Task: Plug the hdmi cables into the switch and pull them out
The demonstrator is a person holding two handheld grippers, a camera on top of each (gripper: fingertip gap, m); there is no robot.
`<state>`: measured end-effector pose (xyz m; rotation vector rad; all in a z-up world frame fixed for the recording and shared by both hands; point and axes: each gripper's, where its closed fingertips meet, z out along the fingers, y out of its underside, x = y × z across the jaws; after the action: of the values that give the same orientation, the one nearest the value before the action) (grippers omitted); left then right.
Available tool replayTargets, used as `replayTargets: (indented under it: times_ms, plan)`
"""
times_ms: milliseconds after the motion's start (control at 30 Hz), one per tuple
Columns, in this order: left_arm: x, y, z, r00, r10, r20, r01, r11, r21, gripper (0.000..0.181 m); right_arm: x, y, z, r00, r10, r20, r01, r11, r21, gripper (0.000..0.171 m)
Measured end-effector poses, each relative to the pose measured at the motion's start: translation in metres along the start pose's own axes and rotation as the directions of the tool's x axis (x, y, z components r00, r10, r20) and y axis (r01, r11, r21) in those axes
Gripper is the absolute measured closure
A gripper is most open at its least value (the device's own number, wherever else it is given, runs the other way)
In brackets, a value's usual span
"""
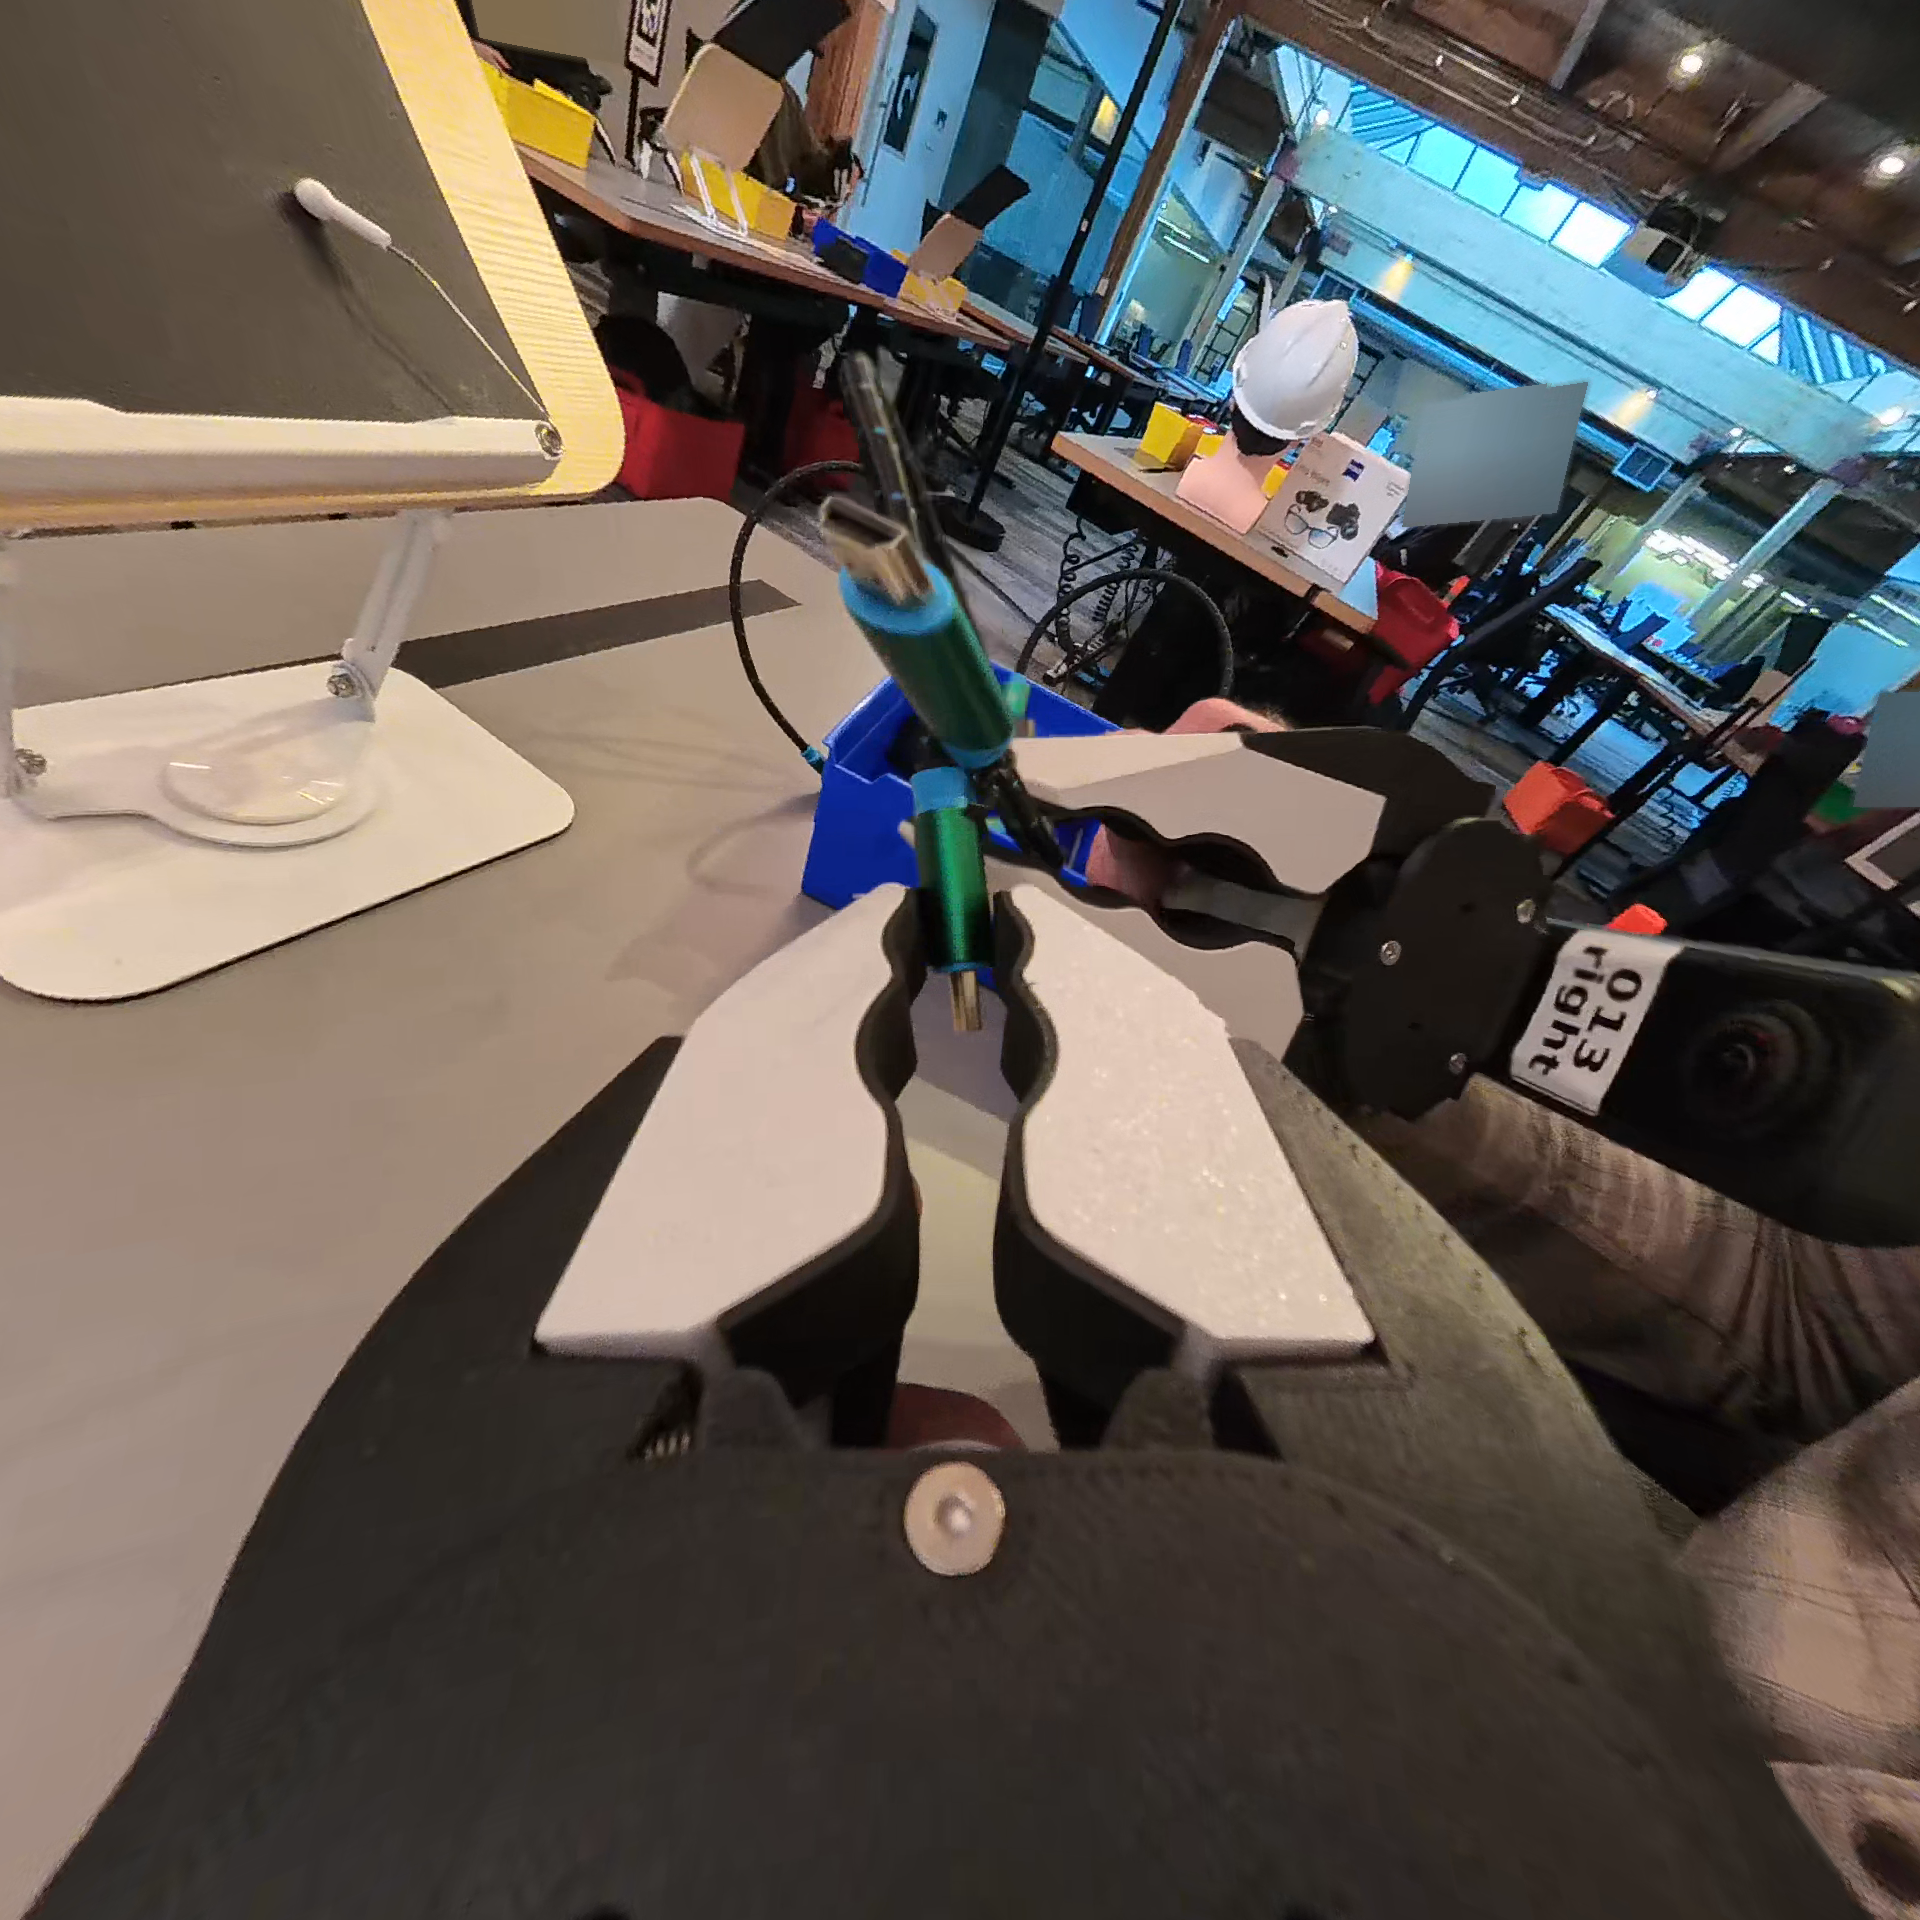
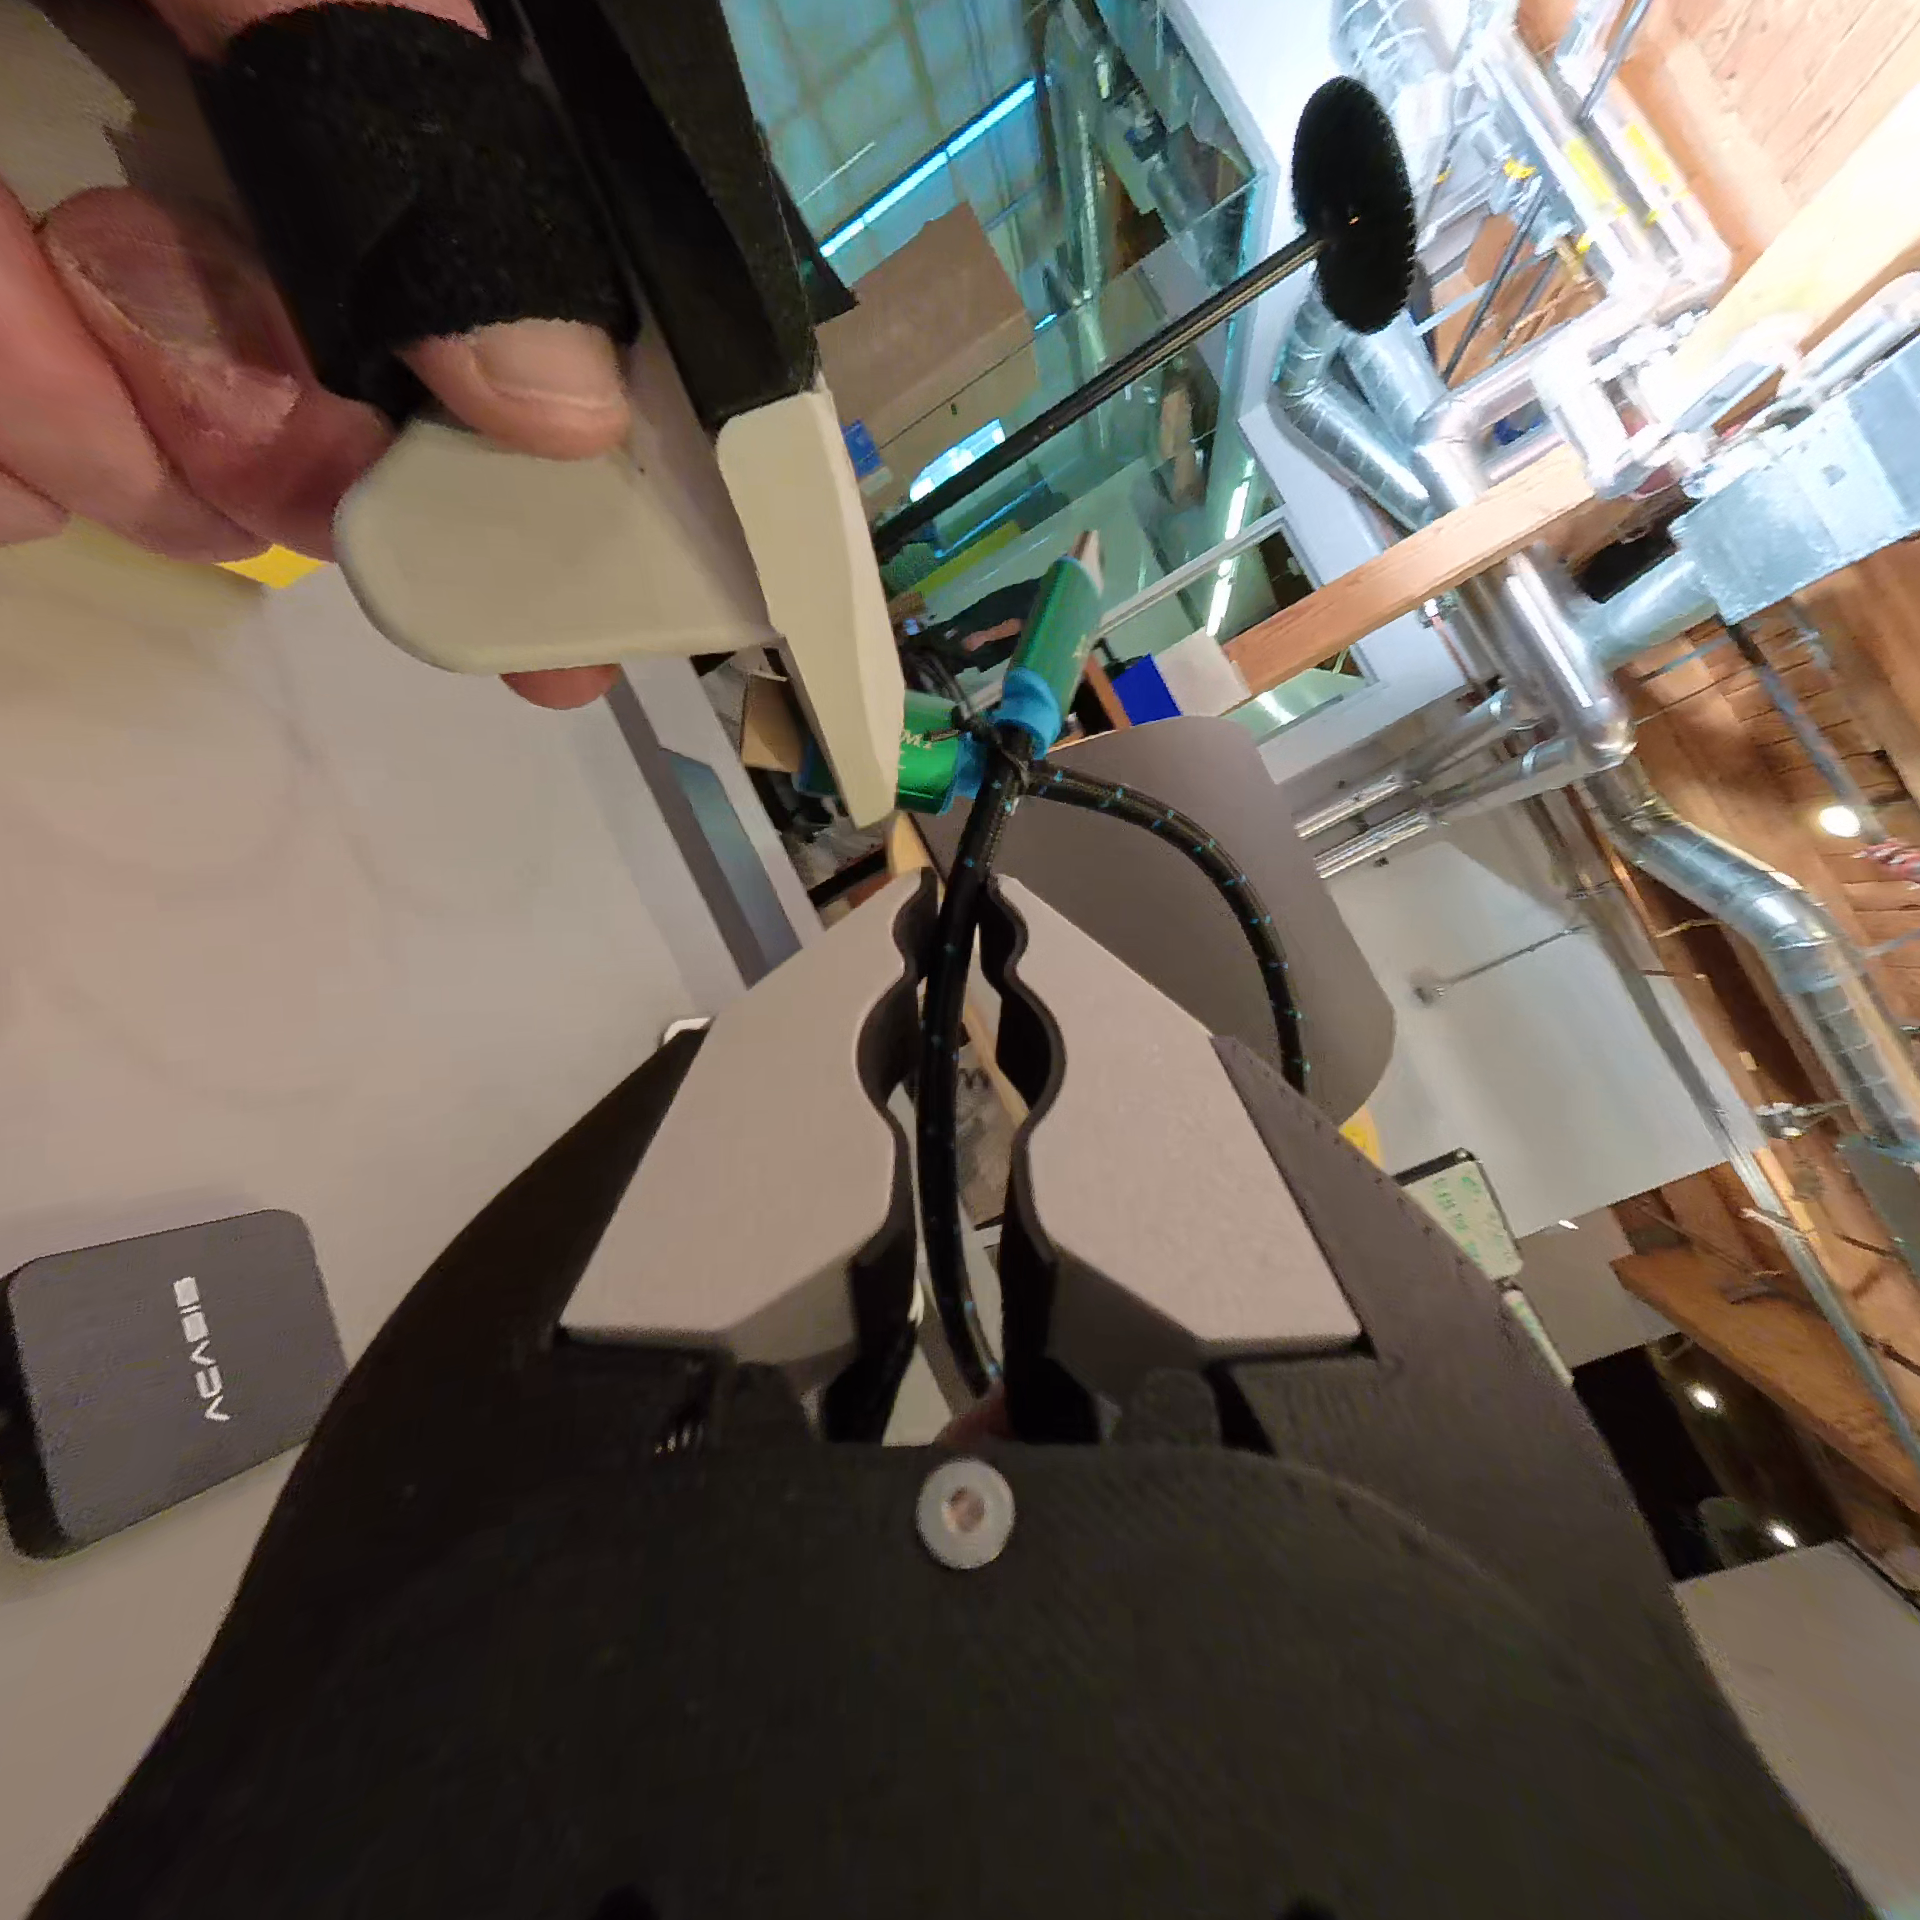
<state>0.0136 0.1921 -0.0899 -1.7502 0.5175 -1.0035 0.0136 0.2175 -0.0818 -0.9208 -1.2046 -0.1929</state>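
Left tongs [image 1: 958,914] are clamping a green HDMI plug [image 1: 958,894] above the grey table [image 1: 312,1143]. Right tongs [image 2: 961,904] are pinching the black braided cable [image 2: 940,1039] narrowly. The dark switch [image 2: 156,1371] is lying on the table, apart from both.

Two green HDMI plugs [image 1: 928,652] tied together, held aloft; dark switch [image 2: 156,1371] flat on table.

Green plugs [image 1: 928,665], blue-flecked black cable [image 2: 948,1039]
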Motion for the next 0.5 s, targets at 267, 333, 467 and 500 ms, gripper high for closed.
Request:
replayTargets:
  times_ms: [267, 333, 467, 500]
  plan:
    - [-0.012, -0.01, -0.006, 0.996, 0.048, 0.08, -0.053, 0.997, 0.062, 0.17, -0.006, -0.003, -0.003, 0.983, 0.123, 0.136, -0.124, 0.992, 0.0, 0.163]
    - [-0.012, -0.011, -0.007, 0.996, 0.049, 0.075, -0.053, 0.997, 0.06, 0.17, -0.005, -0.005, -0.003, 0.969, 0.188, 0.16, -0.191, 0.982, 0.004, 0.164]
    - [-0.01, -0.012, -0.007, 0.991, 0.104, 0.089, -0.109, 0.993, 0.05, 0.17, 0.008, -0.014, -0.006, 0.906, 0.379, 0.188, -0.389, 0.921, 0.018, 0.163]
    - [-0.009, -0.012, -0.007, 0.989, 0.117, 0.091, -0.122, 0.991, 0.048, 0.17, 0.012, -0.017, -0.007, 0.884, 0.426, 0.194, -0.438, 0.899, 0.023, 0.163]
